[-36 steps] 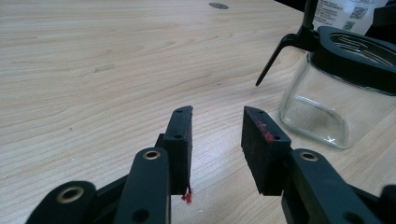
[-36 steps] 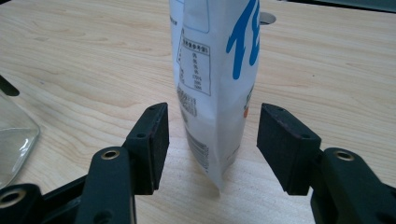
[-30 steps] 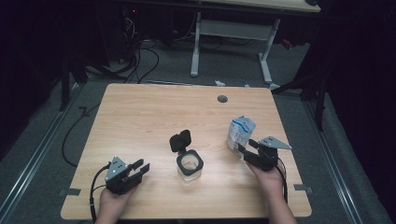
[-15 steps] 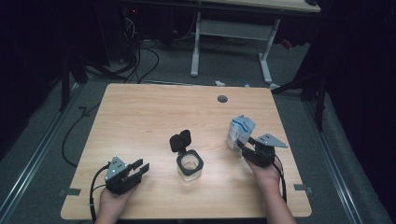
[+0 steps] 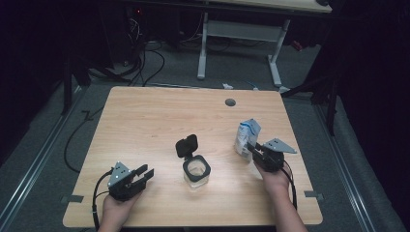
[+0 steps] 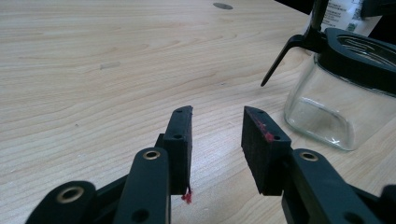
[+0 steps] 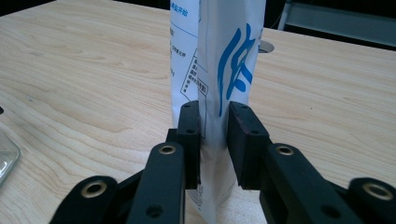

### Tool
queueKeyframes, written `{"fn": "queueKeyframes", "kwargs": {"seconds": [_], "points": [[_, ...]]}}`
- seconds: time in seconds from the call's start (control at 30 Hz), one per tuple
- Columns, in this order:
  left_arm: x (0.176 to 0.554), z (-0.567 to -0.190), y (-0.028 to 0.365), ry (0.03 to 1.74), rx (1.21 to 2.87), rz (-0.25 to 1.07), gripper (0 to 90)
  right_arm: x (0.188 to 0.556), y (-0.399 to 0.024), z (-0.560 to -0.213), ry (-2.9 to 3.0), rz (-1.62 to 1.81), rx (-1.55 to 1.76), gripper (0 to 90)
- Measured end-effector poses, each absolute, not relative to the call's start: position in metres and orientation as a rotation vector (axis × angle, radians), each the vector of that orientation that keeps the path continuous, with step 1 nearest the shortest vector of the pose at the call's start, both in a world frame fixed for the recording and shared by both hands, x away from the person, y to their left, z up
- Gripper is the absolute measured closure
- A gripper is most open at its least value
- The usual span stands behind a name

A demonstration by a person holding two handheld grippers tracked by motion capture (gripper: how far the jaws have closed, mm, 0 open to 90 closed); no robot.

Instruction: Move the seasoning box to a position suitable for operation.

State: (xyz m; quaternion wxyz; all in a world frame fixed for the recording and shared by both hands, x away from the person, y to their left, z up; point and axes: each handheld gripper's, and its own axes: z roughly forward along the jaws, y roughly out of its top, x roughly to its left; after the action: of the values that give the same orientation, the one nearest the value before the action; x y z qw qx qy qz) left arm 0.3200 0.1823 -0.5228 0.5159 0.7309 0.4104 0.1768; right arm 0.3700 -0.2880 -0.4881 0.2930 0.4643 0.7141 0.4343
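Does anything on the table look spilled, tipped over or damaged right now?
Nothing stands out. The white and blue paper pouch stands upright between the right gripper's jaws, and the square clear glass jar sits upright, its black hinged lid open.

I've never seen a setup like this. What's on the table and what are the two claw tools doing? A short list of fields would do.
Surface: wooden table
Centre: square glass jar, empty, black hinged lid flipped open
Right side: white pouch with blue print, standing upright
Right gripper: jaws have just been closing, now pressed on the pouch's lower edge
Left gripper: jaws apart, nothing between them, resting on the table short of the jar
Far edge: round cable hole
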Motion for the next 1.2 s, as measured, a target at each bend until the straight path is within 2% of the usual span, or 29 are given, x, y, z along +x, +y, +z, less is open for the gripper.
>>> {"fn": "queueKeyframes", "kwargs": {"seconds": [0.5,1.2], "points": [[0.320,-0.523,0.183,0.984,1.754,0.424,63.4,0.367,-0.288,-0.480,1.920,1.148,1.294,81.4],[0.321,-0.524,0.182,0.971,1.756,0.406,62.9,0.361,-0.291,-0.466,2.029,1.088,1.294,82.6]]}}
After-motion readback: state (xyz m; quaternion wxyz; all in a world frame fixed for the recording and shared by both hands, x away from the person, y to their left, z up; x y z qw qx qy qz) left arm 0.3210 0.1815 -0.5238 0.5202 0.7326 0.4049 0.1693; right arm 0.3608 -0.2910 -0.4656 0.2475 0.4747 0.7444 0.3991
